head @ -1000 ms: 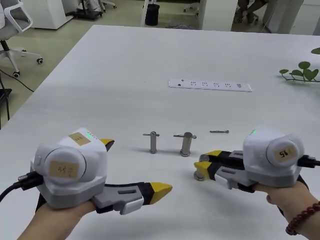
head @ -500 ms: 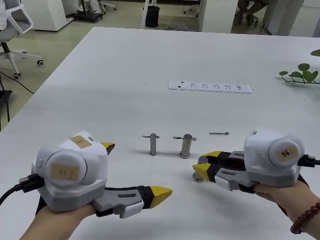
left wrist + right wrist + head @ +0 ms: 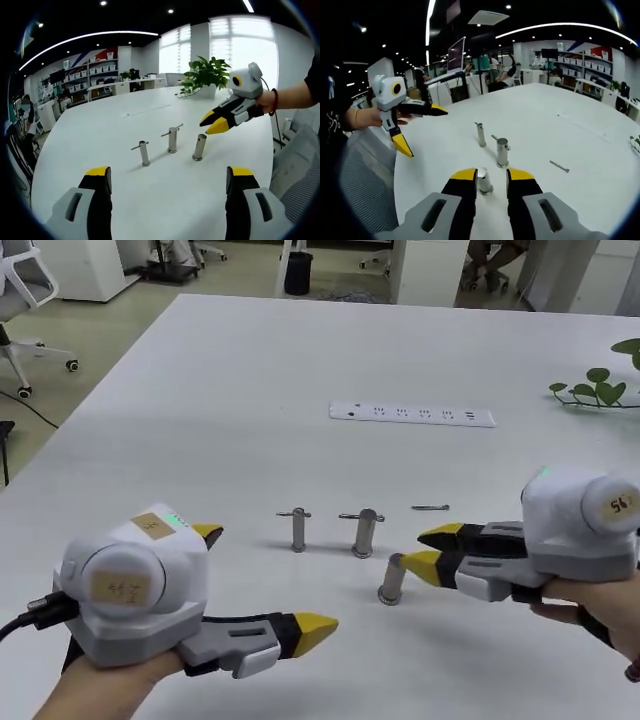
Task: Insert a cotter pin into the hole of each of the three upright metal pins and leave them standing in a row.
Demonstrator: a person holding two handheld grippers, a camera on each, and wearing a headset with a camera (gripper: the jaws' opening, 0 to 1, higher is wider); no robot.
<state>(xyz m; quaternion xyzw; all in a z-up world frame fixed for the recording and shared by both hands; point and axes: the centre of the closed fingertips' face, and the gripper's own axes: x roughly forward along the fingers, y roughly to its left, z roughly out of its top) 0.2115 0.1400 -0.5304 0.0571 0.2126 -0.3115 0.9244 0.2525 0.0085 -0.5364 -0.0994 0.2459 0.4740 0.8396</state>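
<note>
Metal left pin (image 3: 298, 529) and middle pin (image 3: 364, 533) are fitted; the bare third pin (image 3: 391, 580) stands nearer, seemingly just clear of the right gripper (image 3: 432, 551), jaws parted, while the left gripper (image 3: 262, 580) gapes empty; next, grasp the loose cotter pin (image 3: 431, 508) farther right.

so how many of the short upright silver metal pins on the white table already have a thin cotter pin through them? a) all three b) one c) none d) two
d: the left silver metal pin and the middle silver metal pin each carry a cotter pin crosswise near the top, while the third silver metal pin by the right gripper is bare and a loose thin cotter pin lies on the white table.
</note>
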